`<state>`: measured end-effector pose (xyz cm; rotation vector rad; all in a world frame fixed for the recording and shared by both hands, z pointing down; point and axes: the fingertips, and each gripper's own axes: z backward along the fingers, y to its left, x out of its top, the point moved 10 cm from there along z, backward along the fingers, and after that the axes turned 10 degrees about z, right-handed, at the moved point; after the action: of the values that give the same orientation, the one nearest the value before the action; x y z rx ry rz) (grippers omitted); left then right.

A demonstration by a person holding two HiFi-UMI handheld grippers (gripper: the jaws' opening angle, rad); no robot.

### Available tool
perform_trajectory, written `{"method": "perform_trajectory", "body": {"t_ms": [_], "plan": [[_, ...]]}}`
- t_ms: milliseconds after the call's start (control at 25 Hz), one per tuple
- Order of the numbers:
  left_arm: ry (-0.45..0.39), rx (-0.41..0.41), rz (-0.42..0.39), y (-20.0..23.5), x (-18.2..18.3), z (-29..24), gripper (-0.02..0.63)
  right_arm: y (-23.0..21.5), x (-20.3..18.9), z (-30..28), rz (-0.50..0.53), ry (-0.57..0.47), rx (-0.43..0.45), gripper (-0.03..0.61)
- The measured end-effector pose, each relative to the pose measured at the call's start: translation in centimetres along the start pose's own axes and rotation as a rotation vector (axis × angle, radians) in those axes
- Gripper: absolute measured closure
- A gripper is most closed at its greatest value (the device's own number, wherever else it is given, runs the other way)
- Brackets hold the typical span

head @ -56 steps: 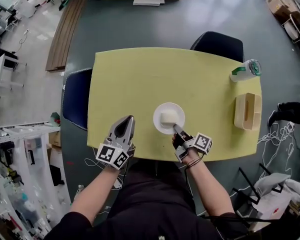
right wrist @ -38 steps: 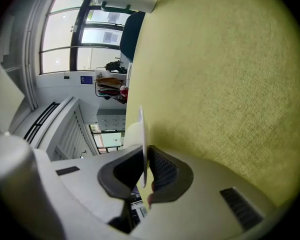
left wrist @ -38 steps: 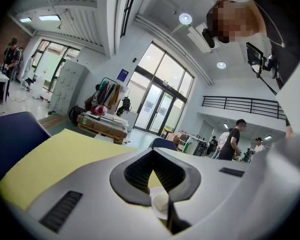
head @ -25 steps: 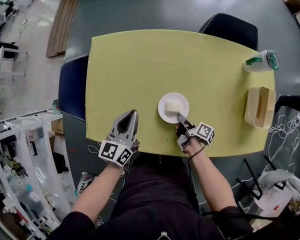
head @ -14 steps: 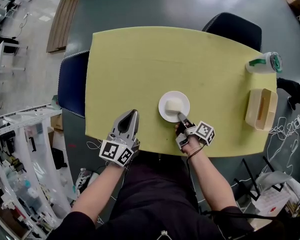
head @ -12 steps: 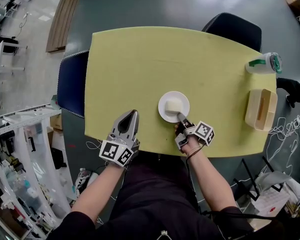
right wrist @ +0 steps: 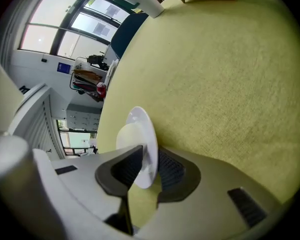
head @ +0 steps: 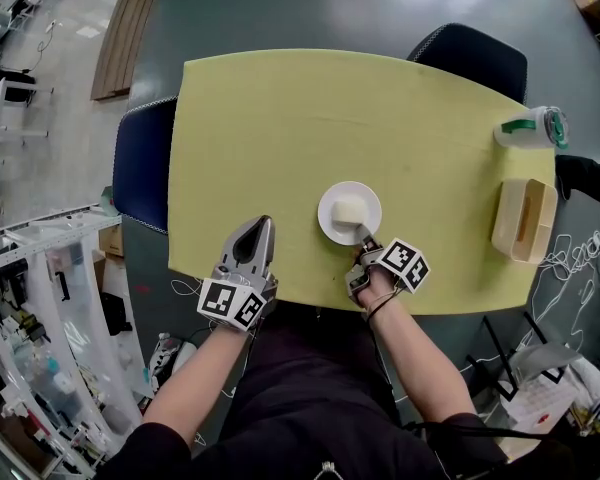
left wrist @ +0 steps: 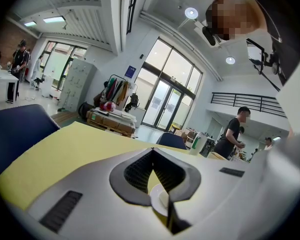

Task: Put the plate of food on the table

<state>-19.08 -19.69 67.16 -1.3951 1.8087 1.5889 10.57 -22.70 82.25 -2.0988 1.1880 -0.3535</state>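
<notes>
My right claw (right wrist: 150,153) is opening, its jaws easing off the rim of the round white plate (head: 326,208). The plate sits flat on the yellow-green desk (head: 280,118), pale block of food (head: 348,210) aboard, so I judge placement done. My left claw (head: 262,222) hovers closed and empty.

The counter (head: 280,138) looks matt yellow, finely grained like cloth. The plate (head: 329,230) is smooth, glossy white. My left fingers (left wrist: 90,194) are matt grey plastic with ribbed dark pads. The box (head: 523,218) at the right looks like pale wood.
</notes>
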Motion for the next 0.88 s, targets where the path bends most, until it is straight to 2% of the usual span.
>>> {"method": "perform_trajectory", "body": {"t_ms": [280,600,720,760,800,880], "plan": [[0.006,0.012,0.003,0.4,-0.5,-0.3,0.604,0.3,0.1,0.2,0.045,0.022,-0.106,0.450],[0.017,0.015,0.001,0.9,-0.9,0.0,0.604,0.1,-0.2,1.0,0.149,0.056,-0.263,0.445],[0.018,0.018,0.009,1.0,-1.1,0.0,0.604,0.4,0.2,1.5,0.190,0.025,-0.252,0.453],[0.018,0.018,0.010,1.0,-1.1,-0.1,0.604,0.7,0.4,1.7,0.215,0.007,-0.238,0.478],[0.018,0.020,0.008,1.0,-1.1,-0.1,0.604,1.2,0.6,2.0,0.256,-0.015,-0.220,0.523],[0.021,0.024,0.004,0.9,-0.9,0.0,0.604,2.8,1.0,2.9,0.397,-0.073,-0.171,0.549]]}}
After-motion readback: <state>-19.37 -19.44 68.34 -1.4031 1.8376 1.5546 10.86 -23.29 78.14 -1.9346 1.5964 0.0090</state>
